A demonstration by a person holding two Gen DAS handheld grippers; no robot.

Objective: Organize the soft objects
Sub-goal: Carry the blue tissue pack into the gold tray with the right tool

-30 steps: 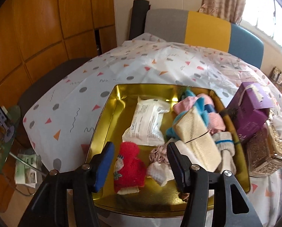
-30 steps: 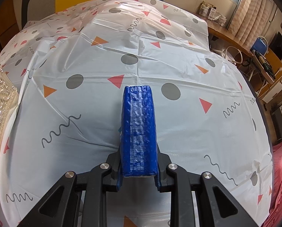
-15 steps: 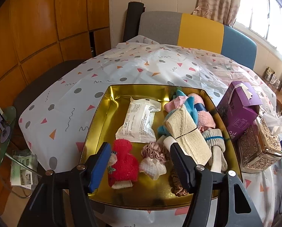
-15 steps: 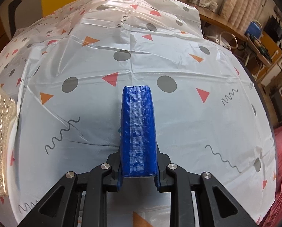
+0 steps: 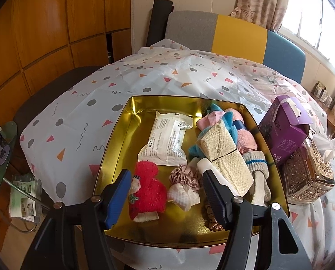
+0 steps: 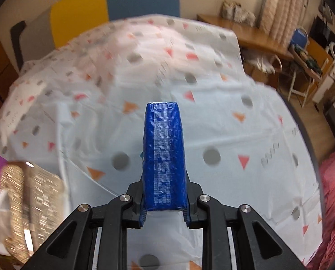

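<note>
A gold metal tray (image 5: pixel 113 157) on the patterned tablecloth holds several soft things: a red knitted piece (image 5: pixel 147 191), a white sealed packet (image 5: pixel 165 141), a beige bandage roll (image 5: pixel 223 157), a pink scrunchie (image 5: pixel 185 176), a white cloth (image 5: pixel 183 194) and bundled blue and pink socks (image 5: pixel 225 121). My left gripper (image 5: pixel 166 175) hovers open over the tray's near edge, its pads touching nothing. My right gripper (image 6: pixel 164 202) is shut on a blue plastic packet (image 6: pixel 164 157), held on edge above the tablecloth.
A purple carton (image 5: pixel 286 130) and an ornate gold tissue box (image 5: pixel 306 175) stand right of the tray; the tissue box (image 6: pixel 28 202) is blurred at the right wrist view's left edge. A grey, yellow and blue chair (image 5: pixel 234 33) backs the table. A glass side table (image 5: pixel 1 157) stands left.
The right gripper has lifted the blue packet off the cloth, and the tissue box and purple carton have come into its view. The left gripper's jaws stand slightly wider.
</note>
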